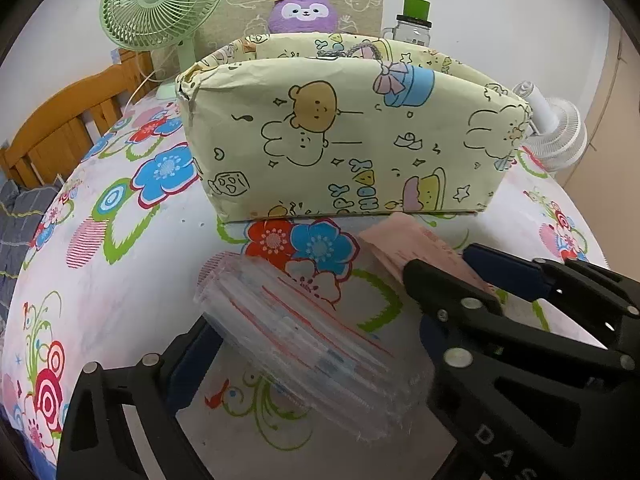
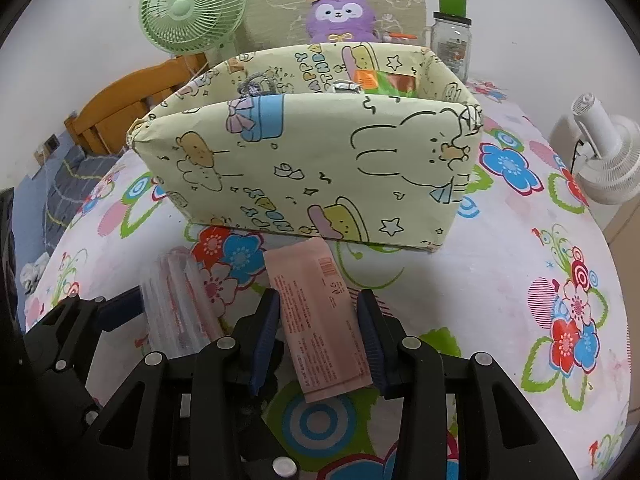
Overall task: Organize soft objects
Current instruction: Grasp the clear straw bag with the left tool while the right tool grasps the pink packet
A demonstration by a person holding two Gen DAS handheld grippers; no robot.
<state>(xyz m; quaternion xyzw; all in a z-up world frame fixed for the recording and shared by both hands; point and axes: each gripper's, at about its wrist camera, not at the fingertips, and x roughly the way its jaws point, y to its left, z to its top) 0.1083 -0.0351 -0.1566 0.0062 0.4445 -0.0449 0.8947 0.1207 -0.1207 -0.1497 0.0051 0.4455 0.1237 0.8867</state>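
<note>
Both hand-held grippers are low over the bench (image 2: 460, 300), pointing toward the yellow cartoon-print box (image 2: 312, 160), which I'll use as the landmark. The right hand-held gripper (image 2: 320, 332) sits just in front of the box with its jaws set narrow, one blue pad on each long edge of the pink packet (image 2: 320, 320). The pads look right up against the packet, but I can't tell if they're actually squeezing it. The packet lies flat on the flowered cloth, its far end nearly at the foot of the box. The left hand-held gripper (image 1: 316, 344) is in front of the box too, off toward the box's left half, jaws spread wide around a stack of clear zip bags (image 1: 304, 332) that lies between its fingers. Inside the box there's an orange packet (image 2: 366, 80) and some grey yarn (image 2: 252, 86). Behind the box stand a purple plush (image 2: 340, 16), a green fan (image 2: 192, 8) and a jar (image 2: 452, 40).
</note>
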